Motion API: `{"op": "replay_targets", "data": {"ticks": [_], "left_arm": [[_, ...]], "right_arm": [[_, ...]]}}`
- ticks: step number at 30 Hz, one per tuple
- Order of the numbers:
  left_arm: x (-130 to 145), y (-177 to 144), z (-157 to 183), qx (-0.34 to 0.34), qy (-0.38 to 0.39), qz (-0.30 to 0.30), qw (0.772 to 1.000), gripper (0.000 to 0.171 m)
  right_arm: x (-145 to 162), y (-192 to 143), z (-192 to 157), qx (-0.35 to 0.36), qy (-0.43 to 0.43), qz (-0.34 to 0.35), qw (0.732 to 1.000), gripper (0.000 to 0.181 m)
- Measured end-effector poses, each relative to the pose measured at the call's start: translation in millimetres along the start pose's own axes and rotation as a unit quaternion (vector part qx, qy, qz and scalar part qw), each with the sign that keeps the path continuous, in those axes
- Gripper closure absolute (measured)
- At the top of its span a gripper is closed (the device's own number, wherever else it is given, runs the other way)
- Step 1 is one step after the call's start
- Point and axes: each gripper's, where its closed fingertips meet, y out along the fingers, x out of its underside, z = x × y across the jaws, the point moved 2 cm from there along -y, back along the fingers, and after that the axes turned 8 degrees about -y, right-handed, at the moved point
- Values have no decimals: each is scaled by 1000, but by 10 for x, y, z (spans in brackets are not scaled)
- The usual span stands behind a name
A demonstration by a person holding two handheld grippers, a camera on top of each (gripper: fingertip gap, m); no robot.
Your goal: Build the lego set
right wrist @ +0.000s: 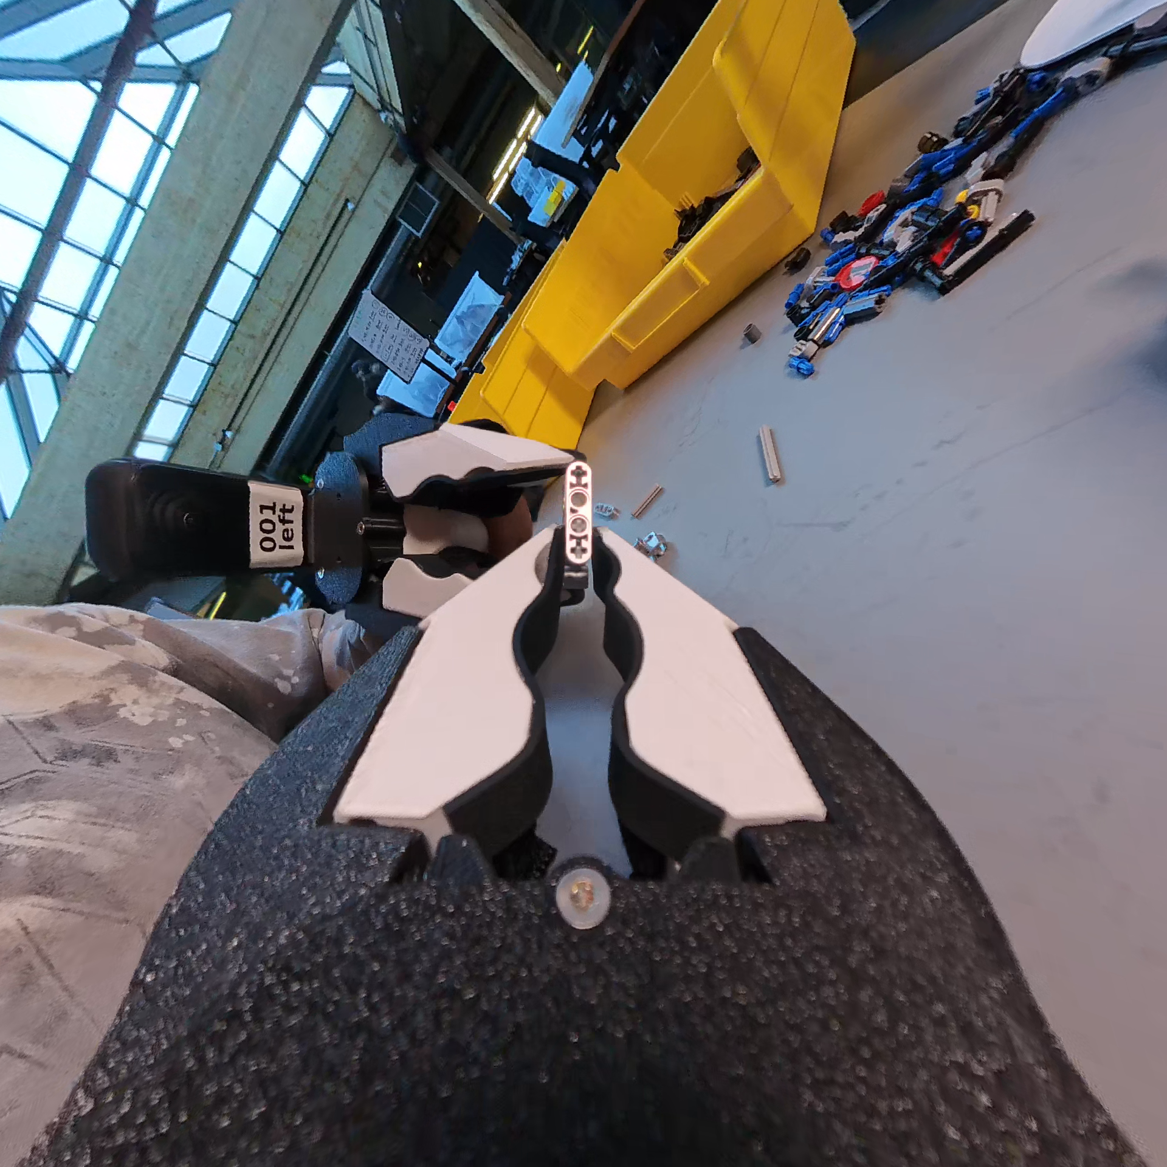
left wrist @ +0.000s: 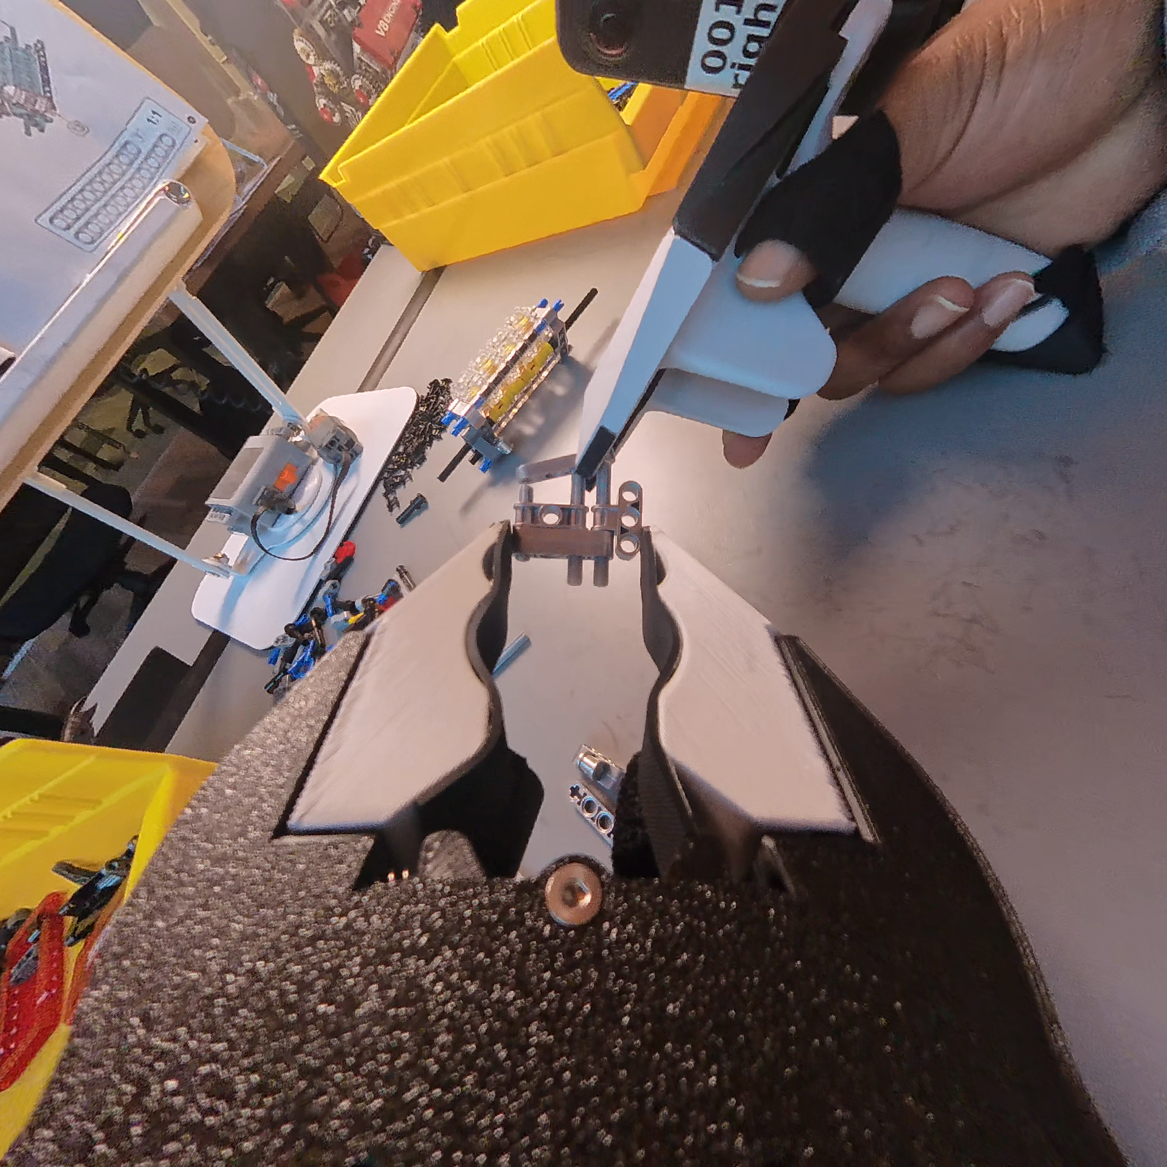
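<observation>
My left gripper [left wrist: 576, 537] is shut on a small grey beam-and-pin assembly [left wrist: 562, 542], clamped between its fingertips just above the grey table [left wrist: 915, 631]. My right gripper [left wrist: 593, 458] comes down from the upper right, held by a hand [left wrist: 947, 189], and its tip meets the top of that assembly. In the right wrist view my right gripper [right wrist: 576, 546] is shut on a thin grey beam with holes [right wrist: 578, 505], held upright. The left gripper [right wrist: 518, 505] lies just behind it, partly hidden.
Yellow bins [left wrist: 492, 164] [right wrist: 694, 221] stand along the table's far edge. A white tray [left wrist: 372, 417] carries a grey battery box [left wrist: 265, 486]. Nearby are black pins [left wrist: 417, 436], a clear-and-yellow built block [left wrist: 511, 372], blue pins [left wrist: 316, 625] [right wrist: 884, 252] and loose grey parts [left wrist: 593, 802] [right wrist: 770, 461]. Less than 4 cm separates the two grippers' tips.
</observation>
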Motion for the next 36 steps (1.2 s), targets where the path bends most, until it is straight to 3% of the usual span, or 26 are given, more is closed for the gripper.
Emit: {"op": "replay_targets", "data": {"ticks": [9, 20, 23, 25, 32, 36], "left_arm": [[18, 30, -5, 2, -48, -10, 999, 133], [-3, 64, 36, -8, -57, 2, 998, 133], [-42, 54, 99, 20, -68, 17, 997, 133], [-31, 61, 180, 58, -84, 16, 995, 144], [219, 132, 402, 140, -95, -61, 984, 157], [301, 63, 276, 148, -111, -81, 979, 155]], "right_arm": [[28, 49, 7, 8, 19, 9, 1000, 177], [36, 32, -24, 26, -50, -23, 998, 177], [31, -1, -29, 26, -74, -41, 996, 177], [62, -33, -13, 30, -91, -67, 993, 177], [254, -87, 13, 37, -135, -158, 977, 177], [235, -151, 86, 59, -157, -170, 971, 177]]}}
